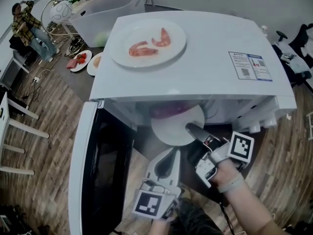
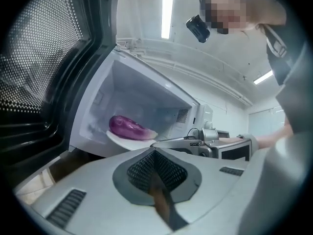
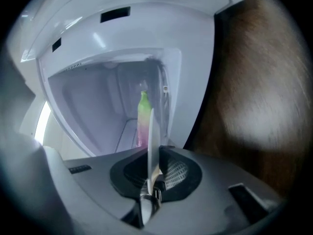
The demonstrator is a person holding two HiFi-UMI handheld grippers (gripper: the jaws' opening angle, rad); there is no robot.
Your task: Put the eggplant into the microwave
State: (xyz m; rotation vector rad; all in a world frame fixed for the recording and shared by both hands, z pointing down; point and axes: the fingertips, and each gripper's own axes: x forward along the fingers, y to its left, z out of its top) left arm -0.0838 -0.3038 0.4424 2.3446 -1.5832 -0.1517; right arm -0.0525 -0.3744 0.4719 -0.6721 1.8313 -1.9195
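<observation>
The white microwave (image 1: 195,77) stands with its door (image 1: 100,170) swung open to the left. A purple eggplant (image 2: 128,127) with a green stem lies on a white plate (image 1: 171,131), half inside the cavity mouth. My right gripper (image 1: 192,129) is shut on the plate's near right rim; in the right gripper view the plate (image 3: 151,131) runs edge-on between the jaws, with the eggplant (image 3: 142,119) behind it. My left gripper (image 1: 168,155) hangs below and in front of the plate, shut and holding nothing. In the head view the microwave's top hides most of the eggplant (image 1: 166,112).
A plate with shrimp (image 1: 148,43) sits on top of the microwave. Behind it stand a clear plastic bin (image 1: 107,13) and small plates of food (image 1: 80,60). A person (image 1: 29,28) sits at the far left. White table legs (image 1: 19,131) stand on the wooden floor.
</observation>
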